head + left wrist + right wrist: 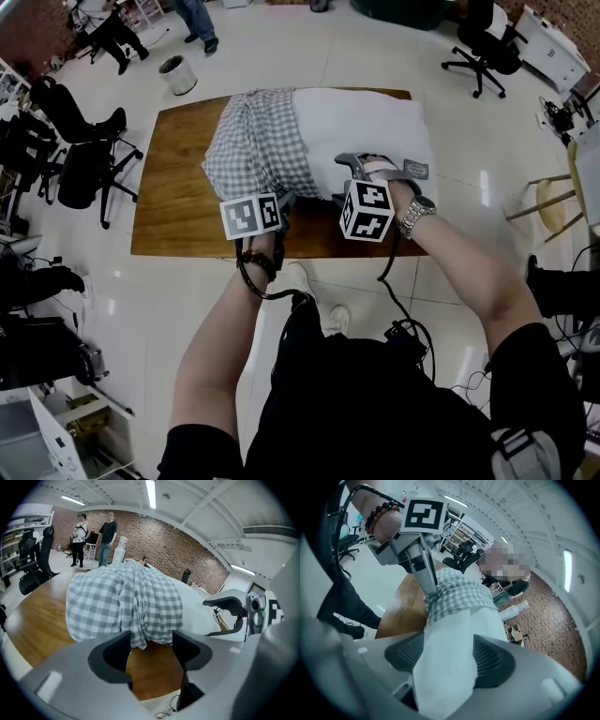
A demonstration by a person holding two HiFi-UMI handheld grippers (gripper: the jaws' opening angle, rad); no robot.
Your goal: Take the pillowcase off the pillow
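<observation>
A pale tiled floor [281, 56] and a red brick wall [164, 541] surround a brown wooden counter [178, 187]. On it lies a plump white pillow [361, 122], directly ahead of and under the right claw [449, 656]. That claw's jaws stand wide, and the pillow's near corner fills the gap between their ribbed pads without any visible squeeze. A grey-and-white checked cloth pillowcase [253, 145] covers the end of the pillow in front of the left claw [151, 641], bunched in loose folds, while the half before the right claw is bare. The left claw is open as well. The pillowcase's hanging hem sits just ahead of its gap, clear of both pads, and bare counter wood shows between them. The two claws are near each other at the counter's near edge, each showing in the other's view. Behind the right claw a silver wristwatch [415, 217] circles the wrist, and behind the left claw there is a dark bead bracelet [258, 262]. Well off to the left claw's left stand black office chairs [89, 159]. Beyond the counter's far corner on that side sits a small round white bin [177, 75]. Two people [93, 541] stand far ahead of the left claw, by the brick wall.
</observation>
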